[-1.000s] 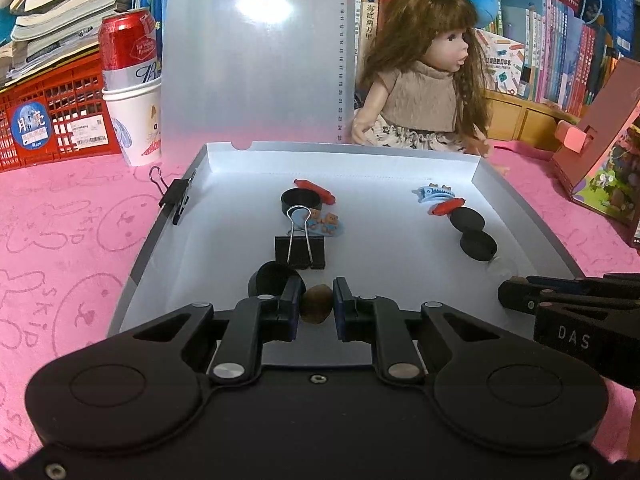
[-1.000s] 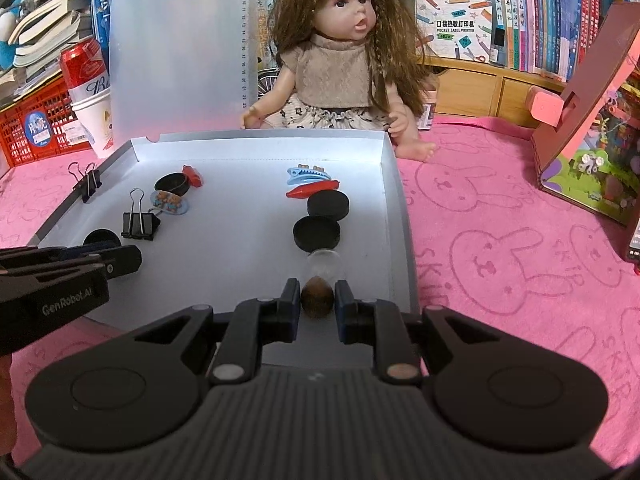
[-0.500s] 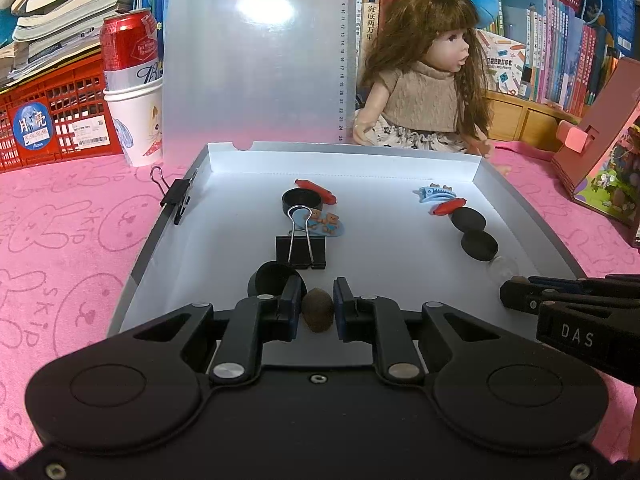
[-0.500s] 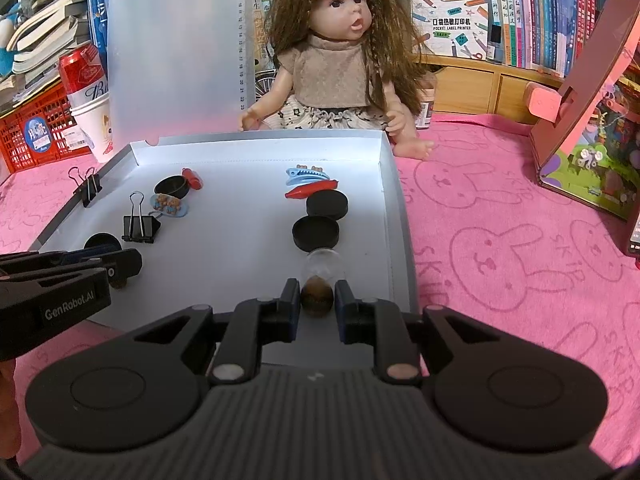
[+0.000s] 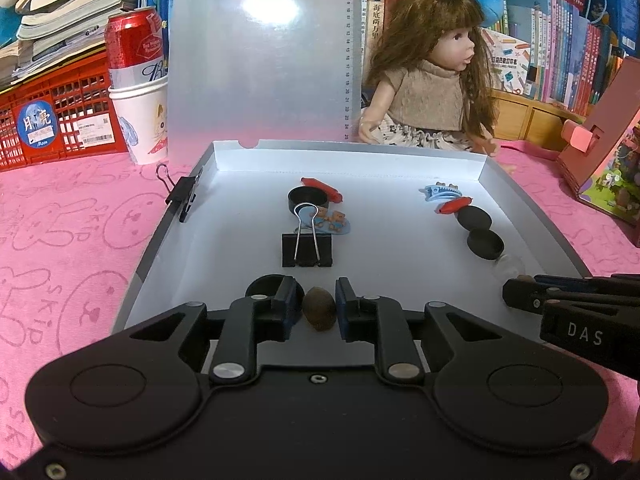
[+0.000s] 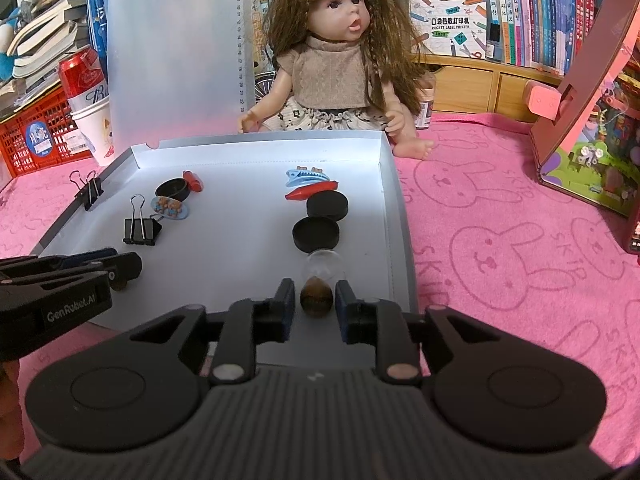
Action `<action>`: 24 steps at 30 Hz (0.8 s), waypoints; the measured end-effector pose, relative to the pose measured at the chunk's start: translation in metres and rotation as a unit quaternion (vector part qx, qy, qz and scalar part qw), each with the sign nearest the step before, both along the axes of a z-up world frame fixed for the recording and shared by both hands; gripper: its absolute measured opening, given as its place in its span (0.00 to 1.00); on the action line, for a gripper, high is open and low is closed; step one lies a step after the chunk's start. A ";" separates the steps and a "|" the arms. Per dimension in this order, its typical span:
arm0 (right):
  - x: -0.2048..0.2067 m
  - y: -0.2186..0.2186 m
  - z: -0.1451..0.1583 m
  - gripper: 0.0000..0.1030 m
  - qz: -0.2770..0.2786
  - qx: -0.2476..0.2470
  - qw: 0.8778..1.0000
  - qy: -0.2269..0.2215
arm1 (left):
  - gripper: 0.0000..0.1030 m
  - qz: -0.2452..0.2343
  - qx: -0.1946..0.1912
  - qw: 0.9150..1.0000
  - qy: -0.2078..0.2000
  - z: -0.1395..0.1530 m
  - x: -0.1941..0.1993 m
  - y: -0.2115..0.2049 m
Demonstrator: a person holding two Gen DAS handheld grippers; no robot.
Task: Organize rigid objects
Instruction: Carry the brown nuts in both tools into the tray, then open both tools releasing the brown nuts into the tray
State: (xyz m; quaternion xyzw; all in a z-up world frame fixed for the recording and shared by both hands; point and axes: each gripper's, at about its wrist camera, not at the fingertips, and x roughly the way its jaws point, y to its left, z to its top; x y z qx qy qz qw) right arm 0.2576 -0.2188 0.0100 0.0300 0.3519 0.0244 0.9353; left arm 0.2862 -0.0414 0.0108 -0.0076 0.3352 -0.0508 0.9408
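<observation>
1. Left gripper (image 5: pixel 318 307): jaws parted, a brown nut (image 5: pixel 318 308) lying between the fingers with a gap on each side; not gripped. Nut rests on the tray (image 5: pixel 224 216) floor near the front left.
2. Right gripper (image 6: pixel 316 298): jaws parted, a second nut (image 6: pixel 316 295) between them, small gap each side; released. It sits at the tray's front right, just before a clear dome (image 6: pixel 325 263).
3. Behind the dome, in a row toward the back: two black caps (image 6: pixel 316 231), a red clip (image 6: pixel 310 192), a blue clip (image 6: pixel 306 176).
4. Left half of tray: binder clip (image 5: pixel 307 248) lying flat, bear sticker (image 5: pixel 330 220) and another black cap (image 5: pixel 307 199) behind it, a further cap (image 5: pixel 264 286) partly hidden by the left finger.
5. Second binder clip (image 5: pixel 182 196) clamped on the tray's left wall.
6. Doll (image 6: pixel 340 52) sits behind the tray on pink cloth (image 6: pixel 500 240).
</observation>
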 end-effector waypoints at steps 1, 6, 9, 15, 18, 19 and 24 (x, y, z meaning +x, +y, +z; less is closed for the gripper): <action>0.000 0.000 0.000 0.43 0.000 0.001 1.000 -0.001 | 0.19 -0.001 0.001 1.000 0.000 0.000 0.000 0.000; 0.000 0.001 0.001 0.45 0.000 0.001 1.000 -0.002 | 0.21 -0.001 0.002 1.000 -0.001 -0.001 -0.001 0.000; -0.001 0.001 0.001 0.48 0.000 0.002 1.000 -0.003 | 0.24 -0.001 0.002 1.000 -0.001 -0.001 -0.001 0.000; -0.003 -0.001 0.003 0.57 -0.003 0.006 1.000 -0.008 | 0.34 -0.003 0.006 1.000 -0.011 0.002 -0.004 -0.001; -0.005 -0.002 0.004 0.60 -0.004 0.008 1.000 -0.012 | 0.37 -0.005 0.006 1.000 -0.012 0.004 -0.007 -0.001; -0.005 -0.002 0.005 0.62 -0.005 0.007 1.000 -0.014 | 0.38 -0.005 0.006 1.000 -0.013 0.004 -0.008 -0.002; -0.008 -0.003 0.008 0.68 -0.007 0.004 1.000 -0.021 | 0.44 -0.004 0.009 1.000 -0.017 0.007 -0.010 -0.002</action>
